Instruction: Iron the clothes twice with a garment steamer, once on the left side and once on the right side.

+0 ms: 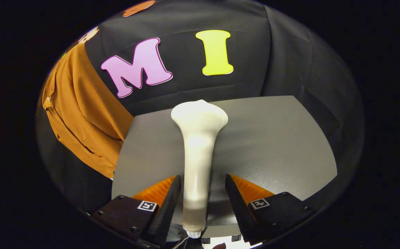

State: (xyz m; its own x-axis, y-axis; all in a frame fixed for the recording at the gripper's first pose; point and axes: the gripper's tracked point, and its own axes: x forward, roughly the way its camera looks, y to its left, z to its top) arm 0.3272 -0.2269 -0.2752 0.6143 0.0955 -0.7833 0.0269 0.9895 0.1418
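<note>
Tongs: our gripper [200, 188] has its two fingers spread apart, one on each side of the steamer handle; we see a gap between each finger and the handle, so they are not pressing on it
Left finger: very near the handle, close to its lower end
Right finger: a bit farther off, with grey desk showing in the gap
Steamer: the white garment steamer [198, 145] lies on the desk, its thin handle between our fingers and its wide head pointing away, toward the far edge
Desk: the grey desk [272, 145] holds the steamer near its middle
Clothes: the orange-brown clothes [79, 114] hang past the far left corner of the desk, in front of the dark wall
Cord: we cannot tell what hangs from the handle's near end
</note>
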